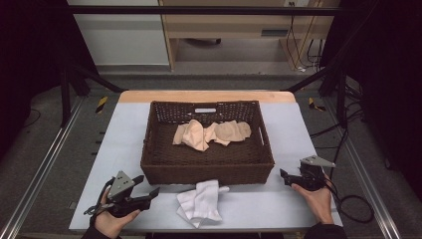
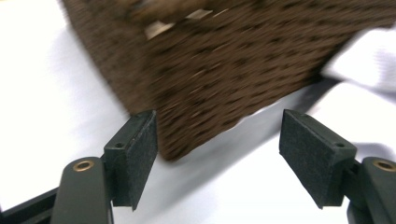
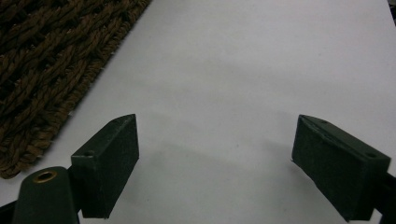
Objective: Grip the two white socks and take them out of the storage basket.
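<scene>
The crumpled white cloth [image 1: 200,200] lies on the pale table [image 1: 124,139], just in front of the dark brown woven wicker basket [image 1: 206,169], likely next to go in. The left gripper [image 1: 149,191], released and empty, sits near-left of it; the right gripper [image 1: 284,177] rests near-right, jaws apart, empty. Inside the basket lie two peach-coloured cloths [image 1: 211,133], bunched at its far end.

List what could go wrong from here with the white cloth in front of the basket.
1. The white cloth lies crumpled against the basket front wall, so the open left tool might pinch only a loose fold and let the rest drag.
2. A low lift could catch the cloth on the basket rim.
3. The beige cloths already inside may get bunched if it lands on them.
</scene>
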Motion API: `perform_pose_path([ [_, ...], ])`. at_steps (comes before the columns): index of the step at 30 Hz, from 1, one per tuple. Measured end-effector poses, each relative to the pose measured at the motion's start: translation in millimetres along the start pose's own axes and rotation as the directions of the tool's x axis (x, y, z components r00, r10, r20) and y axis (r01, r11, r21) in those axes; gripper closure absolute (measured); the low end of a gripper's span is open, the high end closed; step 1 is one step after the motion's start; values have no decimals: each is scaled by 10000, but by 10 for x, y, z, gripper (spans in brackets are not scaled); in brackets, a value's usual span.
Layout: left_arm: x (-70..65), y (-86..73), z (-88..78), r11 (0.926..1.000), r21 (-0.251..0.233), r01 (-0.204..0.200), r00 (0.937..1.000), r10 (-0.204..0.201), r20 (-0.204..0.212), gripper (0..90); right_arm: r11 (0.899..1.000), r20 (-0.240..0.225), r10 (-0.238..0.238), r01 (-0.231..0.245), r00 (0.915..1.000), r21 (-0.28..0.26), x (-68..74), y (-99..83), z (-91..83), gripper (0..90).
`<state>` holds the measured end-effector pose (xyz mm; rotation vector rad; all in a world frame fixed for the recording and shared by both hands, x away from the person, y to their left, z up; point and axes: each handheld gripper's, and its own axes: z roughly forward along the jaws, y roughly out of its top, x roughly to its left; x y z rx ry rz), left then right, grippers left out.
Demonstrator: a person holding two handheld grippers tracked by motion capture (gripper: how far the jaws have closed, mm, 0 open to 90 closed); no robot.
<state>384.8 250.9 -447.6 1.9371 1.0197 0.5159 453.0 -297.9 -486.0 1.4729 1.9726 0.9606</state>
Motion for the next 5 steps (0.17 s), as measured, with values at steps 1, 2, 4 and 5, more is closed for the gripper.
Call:
perform_pose_path([
  [1, 60, -27, -19, 10000, 6, 94, 9996, -94, -269, 272, 10000, 1, 6, -6, 10000, -3, -1, 0, 0, 148],
  [2, 93, -38, -28, 9999, -1, 140, 9991, -140, -405, 270, 10000, 1, -21, 21, 10000, -24, -4, 1, -1, 148],
  [4, 172, -65, -42, 9996, 17, 299, 9969, -297, -725, 262, 10000, -47, 41, -42, 10000, -65, -5, 4, -9, 148],
  [5, 172, -65, -42, 9996, 17, 299, 9969, -297, -725, 256, 9999, -65, 72, -72, 10000, -85, -7, 6, -12, 148],
])
